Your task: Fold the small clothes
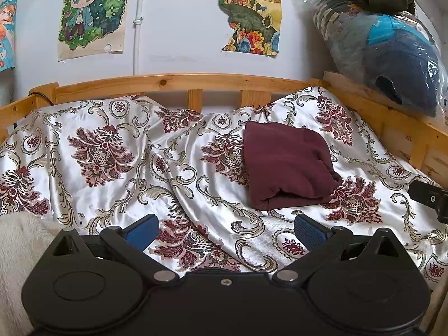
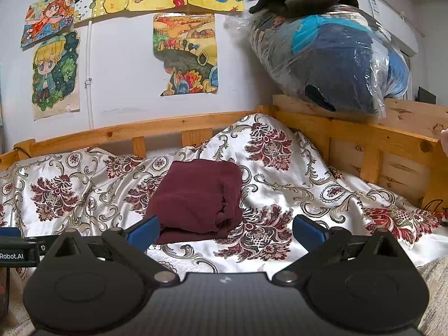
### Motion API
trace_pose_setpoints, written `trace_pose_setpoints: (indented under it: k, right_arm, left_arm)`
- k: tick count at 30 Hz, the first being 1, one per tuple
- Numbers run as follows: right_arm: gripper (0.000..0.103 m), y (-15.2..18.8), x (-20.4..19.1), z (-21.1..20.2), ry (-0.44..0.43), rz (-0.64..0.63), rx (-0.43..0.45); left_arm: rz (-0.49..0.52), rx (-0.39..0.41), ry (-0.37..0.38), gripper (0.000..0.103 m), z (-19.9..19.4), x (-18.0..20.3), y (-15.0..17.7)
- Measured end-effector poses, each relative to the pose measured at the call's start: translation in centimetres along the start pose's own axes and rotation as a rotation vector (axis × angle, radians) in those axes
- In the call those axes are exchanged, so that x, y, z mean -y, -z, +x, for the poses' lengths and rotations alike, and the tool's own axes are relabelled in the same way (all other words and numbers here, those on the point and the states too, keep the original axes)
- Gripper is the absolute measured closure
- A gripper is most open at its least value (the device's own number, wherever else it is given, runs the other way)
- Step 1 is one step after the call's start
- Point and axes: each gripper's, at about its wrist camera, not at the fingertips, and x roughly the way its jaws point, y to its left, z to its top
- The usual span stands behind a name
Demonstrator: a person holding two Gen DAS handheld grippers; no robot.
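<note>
While a folded maroon garment (image 1: 288,165) lies on a white bedspread (image 1: 112,179) patterned with dark red flowers, inside a wooden bed frame (image 1: 179,79), both grippers hang near it with nothing in them. The left gripper (image 1: 225,231) has its blue-padded fingers spread wide, the garment ahead and to its right. The right gripper (image 2: 225,231) is spread too, its left finger (image 2: 142,231) just beside the garment's near edge.
</note>
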Motion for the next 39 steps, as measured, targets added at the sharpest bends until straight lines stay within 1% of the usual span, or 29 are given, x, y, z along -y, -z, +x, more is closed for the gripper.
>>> trace_pose_setpoints:
  k: [10, 39]
  right_arm:
    - [0.0, -0.04, 0.0, -0.16, 0.002, 0.004, 0.0]
    - [0.0, -0.11, 0.1, -0.17, 0.004, 0.006, -0.005]
  left_arm:
    - [0.002, 0.0, 0.0, 0.001, -0.01, -0.81, -0.01]
    - [0.014, -0.013, 0.001, 0.001, 0.01, -0.77, 0.0]
